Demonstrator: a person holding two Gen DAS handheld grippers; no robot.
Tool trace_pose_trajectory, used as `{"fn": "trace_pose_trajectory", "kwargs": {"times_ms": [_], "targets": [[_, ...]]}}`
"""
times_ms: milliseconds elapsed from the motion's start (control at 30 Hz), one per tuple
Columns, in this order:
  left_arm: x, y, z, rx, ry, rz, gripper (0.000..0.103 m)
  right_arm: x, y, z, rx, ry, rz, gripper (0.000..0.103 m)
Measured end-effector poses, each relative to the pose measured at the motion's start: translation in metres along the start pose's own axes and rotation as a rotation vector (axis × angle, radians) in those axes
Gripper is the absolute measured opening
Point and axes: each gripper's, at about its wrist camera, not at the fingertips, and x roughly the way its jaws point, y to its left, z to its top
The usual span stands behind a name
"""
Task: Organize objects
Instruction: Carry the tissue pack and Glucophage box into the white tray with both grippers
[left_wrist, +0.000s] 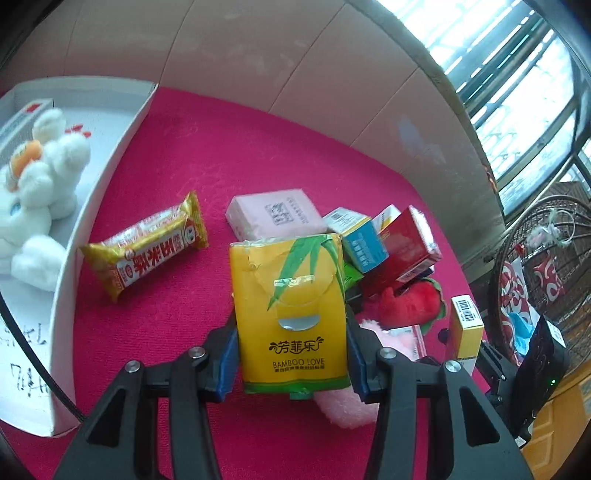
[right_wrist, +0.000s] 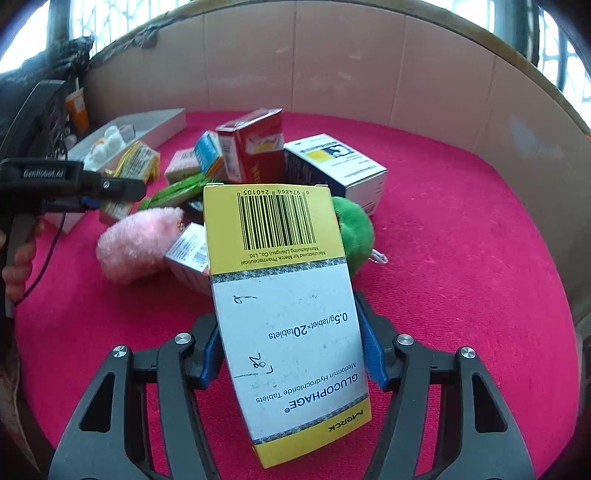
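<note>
Tray lies at ten o'clock from my left gripper, clamped on the tissue pack; right gripper clamps the pillbox, farther off.

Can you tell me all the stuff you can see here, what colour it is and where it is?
Tissue pack: one, yellow with green leaves, in the left claw.
Glucophage box: one, yellow and white, in the right claw.
Tray: one, white, far left on the cloth.
Plush rabbit: one, white, inside the tray.
Snack bar: one, gold and red, beside the tray.
Pink box: one, behind the tissue pack.
Red box: one, upright in the pile.
Blue box: one, leaning against the red box.
Pink plush: one, front of the pile.
Green plush: one, behind the Glucophage box.
Cloth: one, magenta, under everything.
Left claw: black, blue pads.
Right claw: black, blue pads.
</note>
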Motion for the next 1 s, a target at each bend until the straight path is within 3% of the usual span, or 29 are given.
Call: {"fn": "trace_pose_trajectory", "kwargs": {"times_ms": [233, 667, 1000], "targets": [[-0.036, -0.015, 0.003, 0.150, -0.140, 0.029, 0.049, -0.012, 0.019, -0.008, 0.062, -0.034, 0.034, 0.061], [-0.093, 0.003, 0.008, 0.204, -0.297, 0.088, 0.049, -0.044, 0.074, 0.039, -0.014, -0.124, 0.061, 0.061], [-0.136, 0.049, 0.034, 0.195, -0.356, 0.200, 0.049, -0.035, 0.133, 0.094, -0.041, -0.147, 0.230, 0.061]]}}
